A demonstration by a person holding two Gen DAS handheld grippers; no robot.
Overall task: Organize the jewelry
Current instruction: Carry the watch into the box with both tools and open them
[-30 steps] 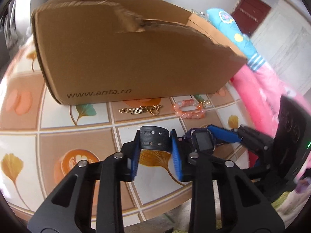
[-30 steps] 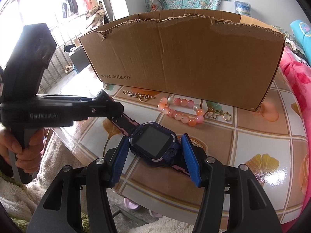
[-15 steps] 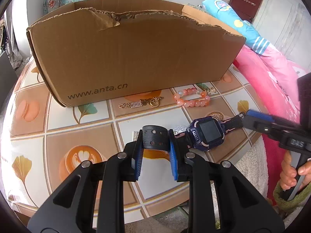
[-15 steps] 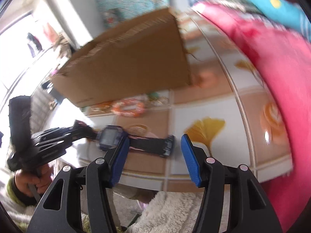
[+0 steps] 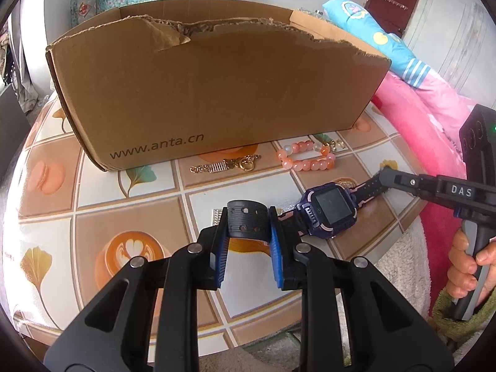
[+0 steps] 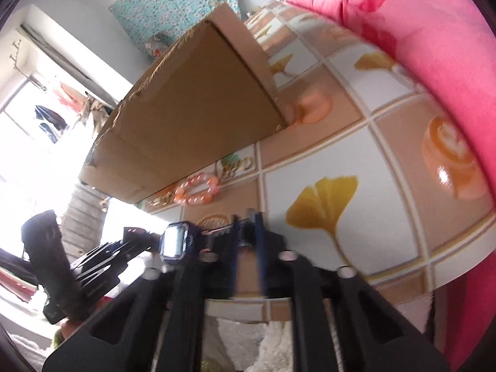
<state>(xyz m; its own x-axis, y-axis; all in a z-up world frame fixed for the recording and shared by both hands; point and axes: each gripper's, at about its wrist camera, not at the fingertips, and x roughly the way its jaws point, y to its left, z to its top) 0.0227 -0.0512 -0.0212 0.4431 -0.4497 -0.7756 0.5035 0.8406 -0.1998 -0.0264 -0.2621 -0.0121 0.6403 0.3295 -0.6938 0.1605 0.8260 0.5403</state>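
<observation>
Left wrist view: your left gripper (image 5: 247, 227) is clamping its ribbed blue pads on the perforated black rubber strap end (image 5: 247, 220) of the dark purple square-faced smartwatch (image 5: 329, 210), which is stretching just above the glossy tile-patterned tabletop (image 5: 124, 223) near its front edge. Your right gripper (image 5: 384, 176) is coming in from the right, its black tip touching the watch's other strap; your hand (image 5: 468, 266) is wrapping its grey handle. In the right wrist view, motion blur is softening everything, yet the right gripper's (image 6: 248, 223) jaws are closing with the dark strap between them. Farther back, a round-beaded orange-pink bracelet (image 5: 307, 157) and a gold chain piece (image 5: 226, 165) are lying beside the torn-edged brown cardboard box (image 5: 217, 93), with small gold rings (image 5: 334, 145) just right of the beads.
</observation>
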